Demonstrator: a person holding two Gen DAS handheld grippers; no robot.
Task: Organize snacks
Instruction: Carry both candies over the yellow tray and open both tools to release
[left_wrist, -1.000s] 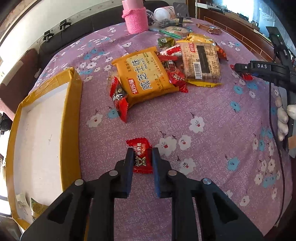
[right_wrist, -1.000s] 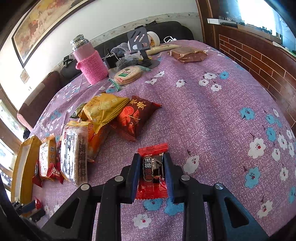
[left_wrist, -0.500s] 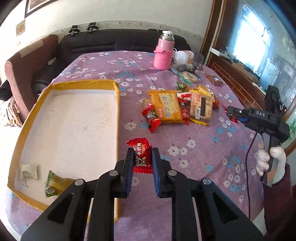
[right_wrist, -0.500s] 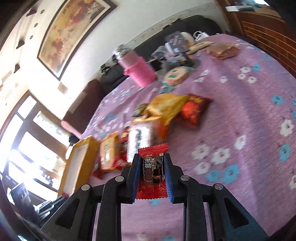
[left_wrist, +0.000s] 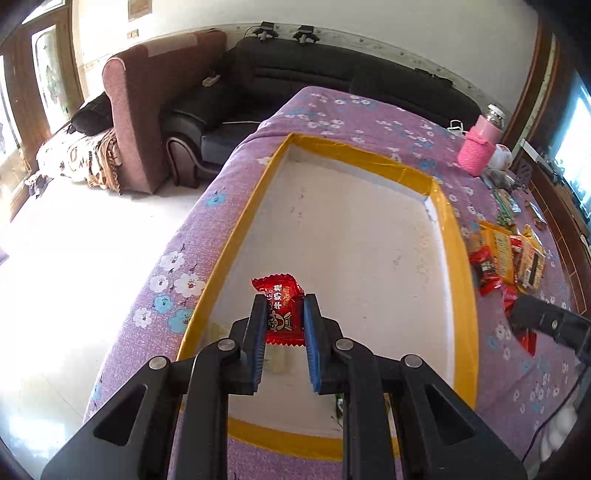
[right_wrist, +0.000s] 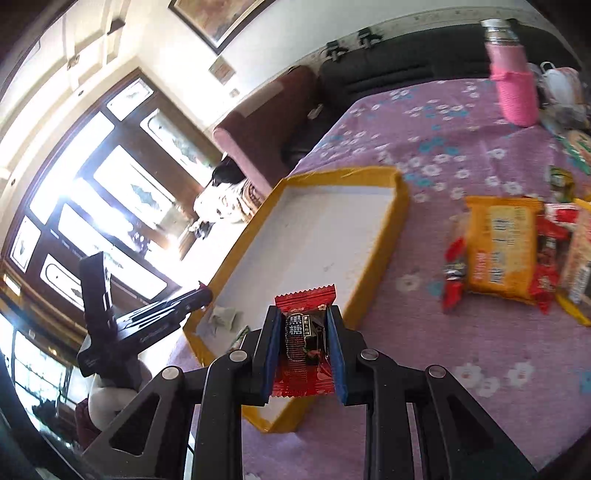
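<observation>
My left gripper (left_wrist: 284, 314) is shut on a small red milk-candy packet (left_wrist: 280, 308) and holds it above the near end of a shallow white box with a yellow taped rim (left_wrist: 458, 280). My right gripper (right_wrist: 303, 334) is shut on a red and black brown-sugar candy packet (right_wrist: 304, 339), held over the near corner of the same box (right_wrist: 384, 236). Two small wrapped sweets (right_wrist: 225, 317) lie in the box's near end. The left gripper's body (right_wrist: 140, 325) shows at the left of the right wrist view.
A pile of snack packets (left_wrist: 509, 258) lies on the purple flowered tablecloth (left_wrist: 332, 110) right of the box, with a large orange pack (right_wrist: 502, 247). A pink-sleeved bottle (right_wrist: 513, 81) stands at the back. Sofas (left_wrist: 332, 70) line the far side; the table edge drops to the floor on the left.
Both grippers have lifted their candy packets off the cloth and swung left, from the snack pile to above the box. Both stay shut on their packets.
</observation>
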